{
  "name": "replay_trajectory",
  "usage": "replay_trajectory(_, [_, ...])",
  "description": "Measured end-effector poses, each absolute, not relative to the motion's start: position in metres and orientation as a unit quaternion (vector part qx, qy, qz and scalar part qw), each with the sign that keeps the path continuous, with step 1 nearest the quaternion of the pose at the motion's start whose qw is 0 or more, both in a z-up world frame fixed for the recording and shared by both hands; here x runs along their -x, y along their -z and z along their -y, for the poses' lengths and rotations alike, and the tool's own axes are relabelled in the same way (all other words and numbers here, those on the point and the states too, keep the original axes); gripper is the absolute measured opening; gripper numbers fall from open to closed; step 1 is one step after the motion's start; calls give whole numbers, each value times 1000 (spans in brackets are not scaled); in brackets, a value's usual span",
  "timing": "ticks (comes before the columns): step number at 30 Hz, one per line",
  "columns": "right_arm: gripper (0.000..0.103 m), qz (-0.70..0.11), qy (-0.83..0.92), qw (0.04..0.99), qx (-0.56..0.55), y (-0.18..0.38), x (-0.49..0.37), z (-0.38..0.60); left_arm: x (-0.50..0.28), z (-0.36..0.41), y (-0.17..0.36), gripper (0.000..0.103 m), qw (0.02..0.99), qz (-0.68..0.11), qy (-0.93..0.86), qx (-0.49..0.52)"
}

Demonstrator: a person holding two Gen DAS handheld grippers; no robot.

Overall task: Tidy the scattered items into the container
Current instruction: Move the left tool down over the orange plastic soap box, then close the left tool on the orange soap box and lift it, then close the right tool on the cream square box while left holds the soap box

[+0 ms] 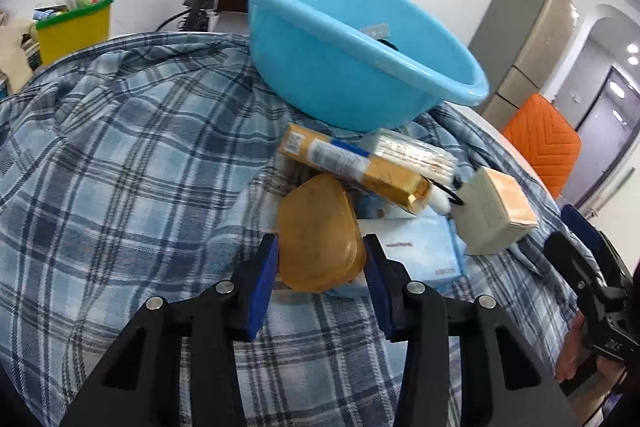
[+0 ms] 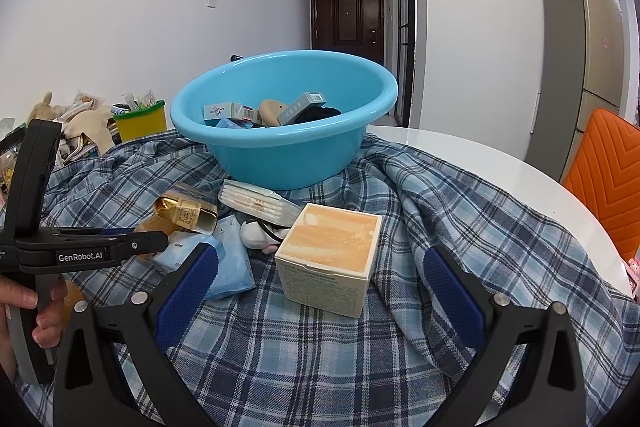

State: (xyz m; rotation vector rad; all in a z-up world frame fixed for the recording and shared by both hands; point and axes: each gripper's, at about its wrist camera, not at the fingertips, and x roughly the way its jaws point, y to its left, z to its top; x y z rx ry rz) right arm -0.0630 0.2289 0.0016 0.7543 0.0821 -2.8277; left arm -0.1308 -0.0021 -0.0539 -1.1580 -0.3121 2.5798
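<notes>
Left fingers [image 1: 320, 259] clenched on my amber case [image 1: 320, 239], lower centre.
Right fingers [image 2: 320, 291] released around the cream box [image 2: 330, 259]; blue basin [image 2: 288, 147] above.

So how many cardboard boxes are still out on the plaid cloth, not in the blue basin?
2. A long gold box lies just in front of the basin; a cream box with an orange top sits right of it. Others may hide underneath.
</notes>
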Motion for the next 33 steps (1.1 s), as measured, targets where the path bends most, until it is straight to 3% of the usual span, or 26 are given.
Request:
replay_trajectory(7, [102, -27, 962, 104, -253, -2, 62, -230, 112, -16, 37, 45, 137, 51, -924, 353])
replay_trajectory(13, [102, -32, 960, 102, -259, -1, 63, -228, 70, -28, 13, 44, 106, -10, -965, 240])
replay_trajectory(22, [101, -44, 956, 97, -273, 2, 69, -223, 58, -22, 4, 44, 88, -12, -975, 203])
replay_trajectory(28, [77, -45, 946, 82, -311, 10, 82, -223, 55, -24, 4, 44, 90, -14, -976, 197])
replay_trajectory(33, [49, -35, 939, 78, -333, 16, 88, -227, 56, -25, 4, 45, 95, -17, -975, 199])
